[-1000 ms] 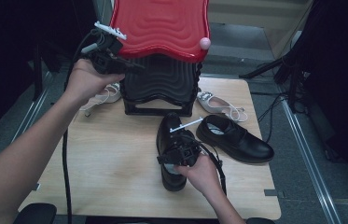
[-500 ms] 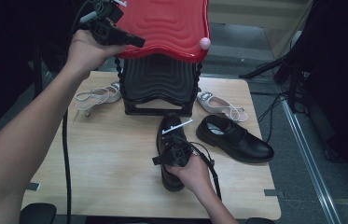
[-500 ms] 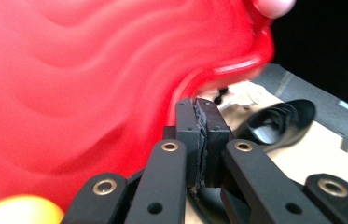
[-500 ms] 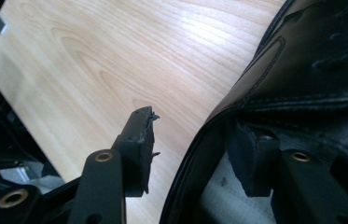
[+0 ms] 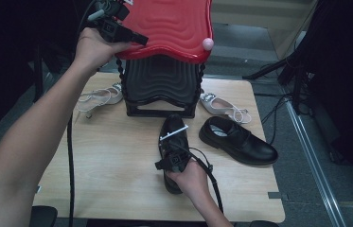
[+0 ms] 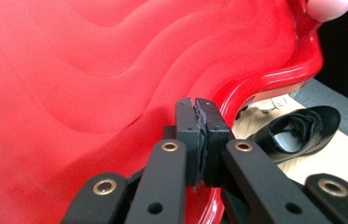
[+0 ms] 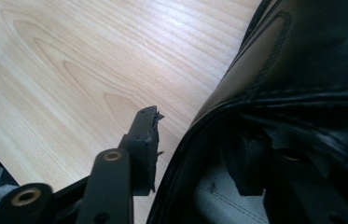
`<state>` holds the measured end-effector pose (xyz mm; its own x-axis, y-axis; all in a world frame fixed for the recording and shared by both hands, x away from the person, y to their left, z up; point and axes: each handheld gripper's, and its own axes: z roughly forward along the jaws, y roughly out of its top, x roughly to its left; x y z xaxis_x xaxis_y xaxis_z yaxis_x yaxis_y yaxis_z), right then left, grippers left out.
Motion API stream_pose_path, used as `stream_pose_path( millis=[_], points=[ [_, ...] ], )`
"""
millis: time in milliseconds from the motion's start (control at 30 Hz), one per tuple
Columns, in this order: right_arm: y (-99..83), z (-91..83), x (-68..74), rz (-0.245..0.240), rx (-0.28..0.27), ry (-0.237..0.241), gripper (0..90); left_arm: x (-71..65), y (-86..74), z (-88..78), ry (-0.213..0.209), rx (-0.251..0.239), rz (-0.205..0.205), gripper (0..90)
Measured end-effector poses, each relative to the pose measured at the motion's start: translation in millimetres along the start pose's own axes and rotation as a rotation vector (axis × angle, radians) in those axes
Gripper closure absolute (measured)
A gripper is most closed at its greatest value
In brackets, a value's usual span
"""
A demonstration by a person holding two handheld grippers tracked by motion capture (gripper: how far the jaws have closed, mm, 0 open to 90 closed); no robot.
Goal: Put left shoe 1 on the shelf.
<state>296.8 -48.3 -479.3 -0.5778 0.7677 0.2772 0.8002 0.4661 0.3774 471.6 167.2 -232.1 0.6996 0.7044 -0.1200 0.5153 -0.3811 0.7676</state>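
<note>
Raised, left tongs (image 5: 138, 41) hold lid (image 5: 174, 23); right tongs (image 5: 176, 158) closing astride shoe (image 5: 173, 137) wall.

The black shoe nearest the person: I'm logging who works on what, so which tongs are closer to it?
The right tongs: their jaws straddle the wall of that black shoe, one inside, one outside. The left tongs are far off, up at the red lid of the black bin.

Left gripper (image 5: 138, 40) rose from black stand (image 5: 161, 85) side to red lid (image 5: 174, 23); right gripper (image 5: 173, 150) jaws closed further over black shoe's (image 5: 173, 142) collar.
</note>
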Motion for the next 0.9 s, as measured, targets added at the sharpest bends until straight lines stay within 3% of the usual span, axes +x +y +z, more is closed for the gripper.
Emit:
stream_pose_path(
  millis=[367,467,567,900],
  points=[
    [2.1,-1.8,-10.1,0.039,0.019,0.061,70.4,0.2,-2.6,4.8,-0.017,-0.002,-0.025,90.0],
    [1.3,-4.8,-14.2,0.024,0.023,0.087,75.1,-0.6,-2.5,5.0,-0.013,-0.002,-0.022,90.0],
    [-0.5,-8.9,-19.0,-0.002,0.039,0.077,82.7,-1.3,-2.2,4.8,-0.009,0.003,-0.023,90.0],
    [-5.9,-30.4,-34.9,0.002,-0.018,0.116,86.8,-2.0,-1.8,3.9,0.0,0.015,-0.017,90.0]
  ],
)
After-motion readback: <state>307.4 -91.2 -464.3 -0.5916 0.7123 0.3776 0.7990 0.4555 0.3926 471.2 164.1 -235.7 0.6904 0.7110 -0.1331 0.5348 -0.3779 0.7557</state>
